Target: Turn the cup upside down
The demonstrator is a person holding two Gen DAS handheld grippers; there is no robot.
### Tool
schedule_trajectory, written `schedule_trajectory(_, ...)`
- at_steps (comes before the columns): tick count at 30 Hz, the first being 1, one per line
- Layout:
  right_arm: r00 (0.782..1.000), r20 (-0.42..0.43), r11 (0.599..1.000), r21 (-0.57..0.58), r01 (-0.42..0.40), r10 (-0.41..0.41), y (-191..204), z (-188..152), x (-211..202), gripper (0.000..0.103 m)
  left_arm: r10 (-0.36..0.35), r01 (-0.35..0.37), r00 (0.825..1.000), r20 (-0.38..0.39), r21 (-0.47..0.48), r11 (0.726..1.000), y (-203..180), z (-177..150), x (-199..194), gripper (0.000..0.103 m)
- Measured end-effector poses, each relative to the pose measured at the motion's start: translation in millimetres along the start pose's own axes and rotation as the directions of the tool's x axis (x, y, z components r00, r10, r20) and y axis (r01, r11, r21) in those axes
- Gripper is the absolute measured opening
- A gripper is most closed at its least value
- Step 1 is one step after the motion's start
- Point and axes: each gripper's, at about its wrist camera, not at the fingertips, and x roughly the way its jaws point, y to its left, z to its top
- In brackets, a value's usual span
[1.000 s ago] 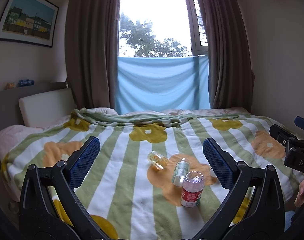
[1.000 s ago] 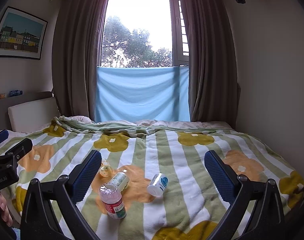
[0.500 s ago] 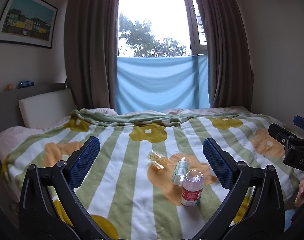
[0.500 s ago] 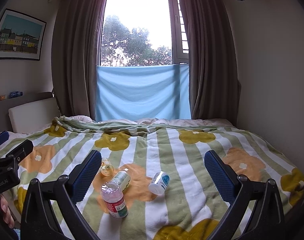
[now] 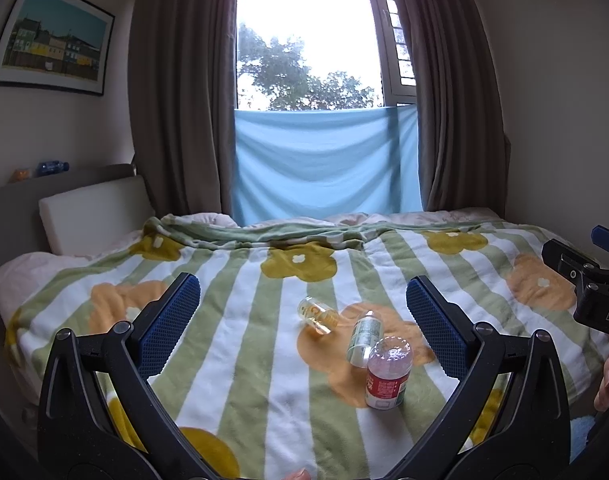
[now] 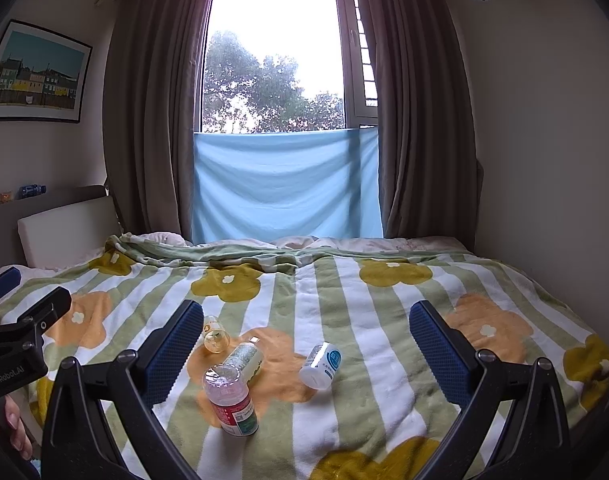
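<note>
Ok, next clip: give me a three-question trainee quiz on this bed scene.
1. True or false: both hand-held grippers are open and hold nothing.
2. How many containers lie or stand on the blanket in the right wrist view?
3. Which one stands rather than lies: A) red-labelled bottle B) white jar with blue label C) small amber bottle

Key: 1 true; left, right. 2 four, counting the green-labelled bottle. 3 A.

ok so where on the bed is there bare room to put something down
Bare blanket lies right of the white bottle, out toward the wall, and on the far strip toward the blue cloth. The middle is crowded: red-label bottle, a lying green-label bottle, small yellow bottle.
</note>
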Motion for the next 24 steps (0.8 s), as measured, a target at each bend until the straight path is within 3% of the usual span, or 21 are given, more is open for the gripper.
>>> schedule_trajectory(24, 1.000, -0.002, 1.000, 0.004, -0.001, 0.001, -1.8, 0.5, 0.5, 0.103, 0.019, -0.019, 1.000, 0.010, -0.006, 1.000, 1.9, 0.7, 0.1, 0.103)
